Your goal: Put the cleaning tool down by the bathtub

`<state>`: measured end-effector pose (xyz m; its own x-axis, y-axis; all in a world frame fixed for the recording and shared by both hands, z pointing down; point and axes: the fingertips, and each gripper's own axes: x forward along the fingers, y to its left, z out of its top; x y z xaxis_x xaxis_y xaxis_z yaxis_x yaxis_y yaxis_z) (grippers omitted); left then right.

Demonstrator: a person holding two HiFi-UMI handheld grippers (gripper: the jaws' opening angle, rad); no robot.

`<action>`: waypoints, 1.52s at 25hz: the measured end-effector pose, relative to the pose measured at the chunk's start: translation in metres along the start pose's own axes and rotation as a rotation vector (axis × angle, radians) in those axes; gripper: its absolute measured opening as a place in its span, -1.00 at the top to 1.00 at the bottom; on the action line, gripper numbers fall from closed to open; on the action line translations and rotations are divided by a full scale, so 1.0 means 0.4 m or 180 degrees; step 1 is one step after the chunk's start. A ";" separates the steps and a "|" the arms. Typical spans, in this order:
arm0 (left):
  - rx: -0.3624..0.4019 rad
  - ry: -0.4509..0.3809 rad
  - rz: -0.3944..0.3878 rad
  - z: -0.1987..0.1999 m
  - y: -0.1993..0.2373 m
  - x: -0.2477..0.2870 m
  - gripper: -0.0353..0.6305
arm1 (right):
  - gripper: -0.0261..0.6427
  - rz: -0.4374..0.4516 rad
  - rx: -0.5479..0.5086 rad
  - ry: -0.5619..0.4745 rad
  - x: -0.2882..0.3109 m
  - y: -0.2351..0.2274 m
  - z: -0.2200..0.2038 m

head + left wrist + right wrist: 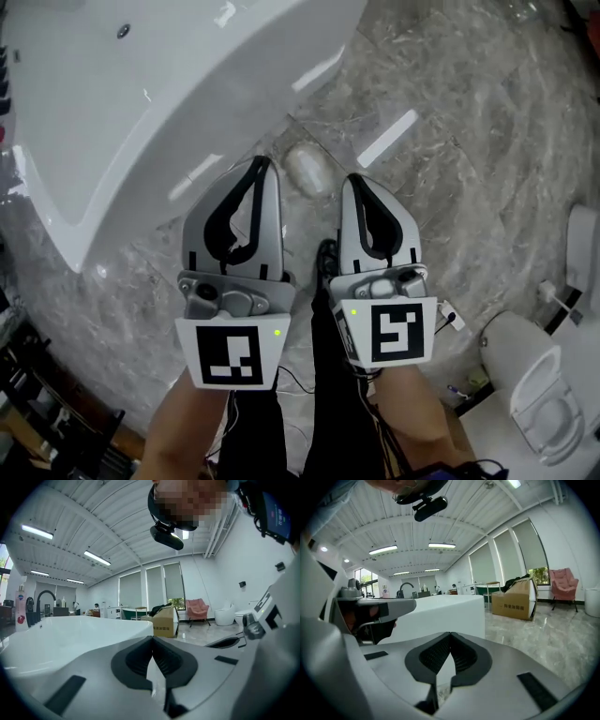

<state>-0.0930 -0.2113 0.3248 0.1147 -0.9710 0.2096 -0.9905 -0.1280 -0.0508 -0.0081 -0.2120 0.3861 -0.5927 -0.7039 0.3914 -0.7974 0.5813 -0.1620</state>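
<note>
Whitish, rounded cleaning tool (307,169) lies on the floor (469,122) just beside the bathtub (141,94). It is likely light, best pinched across its middle. The left gripper (262,162) and right gripper (355,178) have their fingers clenched, empty.

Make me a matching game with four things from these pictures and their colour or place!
Things:
1. bathtub
2. chair
3. toilet
4. box

Colour or place:
a. brown
b. bottom right of the head view
c. pink
d. top left of the head view

Right pairs: 1-d, 2-c, 3-b, 4-a
</note>
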 end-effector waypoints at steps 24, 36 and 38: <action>-0.0080 -0.0044 0.0044 0.016 -0.005 0.009 0.85 | 0.89 0.0013 -0.0141 -0.0293 -0.006 0.022 0.055; -0.0071 -0.0048 0.0005 0.009 -0.018 0.008 0.85 | 0.89 -0.0002 -0.0135 -0.0289 -0.008 0.025 0.044; -0.0073 -0.0056 0.0003 0.011 -0.021 0.008 0.85 | 0.89 -0.0006 -0.0138 -0.0287 -0.009 0.024 0.044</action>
<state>-0.0842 -0.2141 0.3217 0.1148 -0.9746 0.1925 -0.9921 -0.1225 -0.0287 -0.0156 -0.2113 0.3672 -0.6006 -0.7378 0.3081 -0.7940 0.5957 -0.1214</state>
